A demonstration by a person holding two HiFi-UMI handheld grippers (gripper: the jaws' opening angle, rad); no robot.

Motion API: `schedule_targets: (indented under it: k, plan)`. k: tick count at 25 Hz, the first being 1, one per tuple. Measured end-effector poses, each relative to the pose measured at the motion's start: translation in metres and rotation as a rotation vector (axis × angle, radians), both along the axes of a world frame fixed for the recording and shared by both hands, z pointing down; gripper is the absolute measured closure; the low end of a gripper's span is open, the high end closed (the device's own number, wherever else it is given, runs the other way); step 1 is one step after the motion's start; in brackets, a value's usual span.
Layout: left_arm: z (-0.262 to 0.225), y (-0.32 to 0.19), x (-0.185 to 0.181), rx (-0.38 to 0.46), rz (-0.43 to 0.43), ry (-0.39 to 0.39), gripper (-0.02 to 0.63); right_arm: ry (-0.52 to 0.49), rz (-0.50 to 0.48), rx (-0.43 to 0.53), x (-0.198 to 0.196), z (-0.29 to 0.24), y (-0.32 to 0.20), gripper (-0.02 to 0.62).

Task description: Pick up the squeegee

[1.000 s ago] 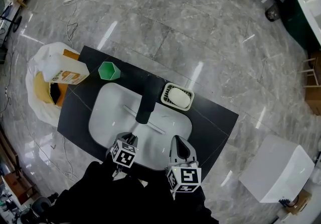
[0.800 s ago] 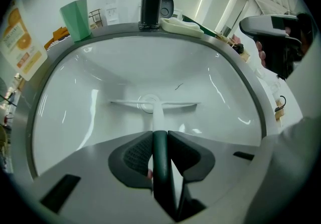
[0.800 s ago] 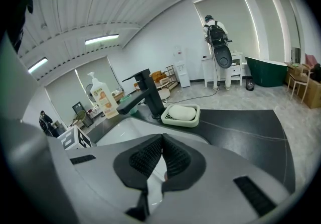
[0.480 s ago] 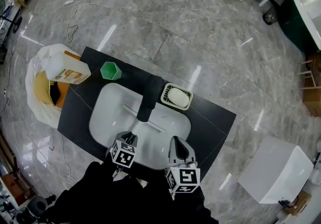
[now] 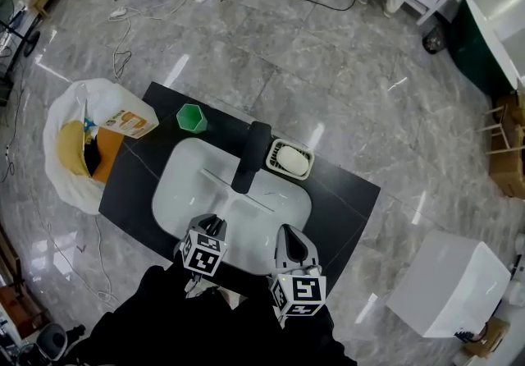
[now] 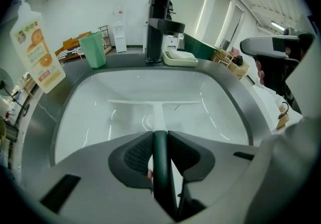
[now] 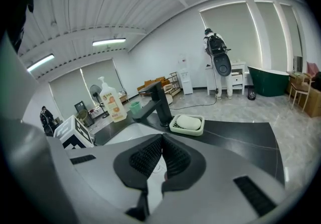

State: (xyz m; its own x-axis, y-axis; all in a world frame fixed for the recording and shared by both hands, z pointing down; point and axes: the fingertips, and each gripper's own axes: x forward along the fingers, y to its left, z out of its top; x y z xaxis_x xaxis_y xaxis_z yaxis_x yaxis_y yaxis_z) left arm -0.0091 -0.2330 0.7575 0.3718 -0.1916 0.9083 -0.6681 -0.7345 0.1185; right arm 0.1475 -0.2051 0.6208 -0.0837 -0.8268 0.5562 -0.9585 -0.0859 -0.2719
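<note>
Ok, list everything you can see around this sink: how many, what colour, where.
countertop: one, black, on the grey floor
basin: one, white, set in the countertop
faucet: one, black, behind the basin
cup: one, green, left of the faucet
soap dish: one, pale, right of the faucet, holding white soap
bottle: one, white with orange label, countertop's left end
bag: one, white, floor left of the countertop
box: one, white, floor at right
squeegee: one, dark green handle, pale blade, held over the basin
left gripper: one, grey, shut on the squeegee's handle
right gripper: one, grey, shut, empty, beside the left
</note>
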Motion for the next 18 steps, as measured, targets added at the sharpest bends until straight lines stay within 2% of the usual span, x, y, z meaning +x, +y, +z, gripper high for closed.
schedule_targets:
  k: [11, 18]
  plan:
    - [-0.065, 0.018, -0.007, 0.109, -0.002, 0.091, 0.5, 0.061, -0.002, 0.068, -0.02, -0.048, 0.035, 0.58]
    - [-0.106, 0.043, -0.024, 0.183, 0.002, 0.14, 0.5, 0.105, 0.004, 0.124, -0.039, -0.083, 0.069, 0.58]
